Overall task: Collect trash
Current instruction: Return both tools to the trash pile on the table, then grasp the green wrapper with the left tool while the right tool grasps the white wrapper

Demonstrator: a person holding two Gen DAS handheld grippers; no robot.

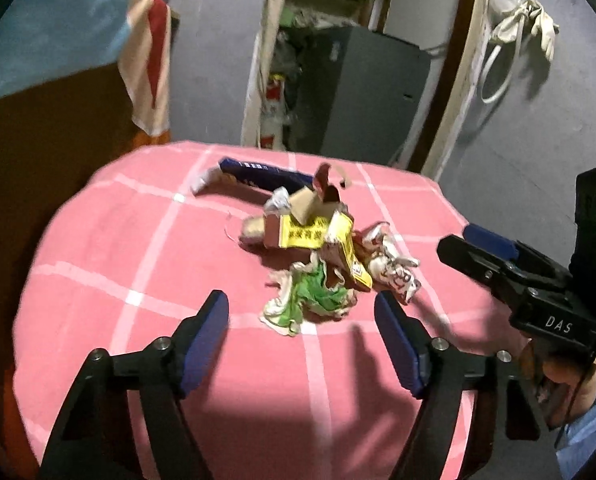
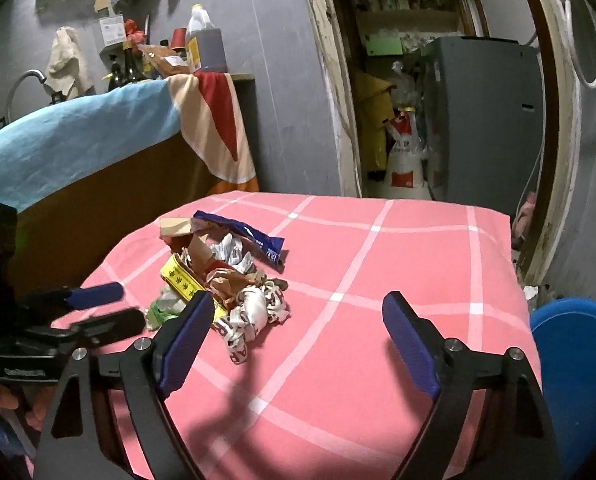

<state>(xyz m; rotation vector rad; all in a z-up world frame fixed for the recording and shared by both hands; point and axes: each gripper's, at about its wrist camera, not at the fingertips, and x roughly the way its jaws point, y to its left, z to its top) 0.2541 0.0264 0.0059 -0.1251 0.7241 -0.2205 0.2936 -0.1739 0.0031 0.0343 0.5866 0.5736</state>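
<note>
While both my tongs hang over the pink checked table (image 1: 98, 280), nothing is picked up yet — I judge this to be the approach, with the first grab to come. The trash sits in one loose heap near the middle of the cloth: a crumpled green wrapper (image 1: 309, 300) nearest me, a yellow box (image 1: 309, 234) behind it, a white and red wrapper (image 1: 393, 268) to its right, and a long blue packet (image 1: 266, 172) at the far side. My left gripper (image 1: 301, 320) is spread wide and empty, its tips just short of the green wrapper, one to each side. My right gripper (image 2: 298, 312) is also wide and empty, its left finger close beside the white and red wrapper (image 2: 254, 312). A blue bin (image 2: 577, 360) shows off the table's right edge; it may be where the trash goes. Next, I think, the left must ease forward and down so the green wrapper lies between the pads, then close — gently, since the heap is light and could scatter.
</note>
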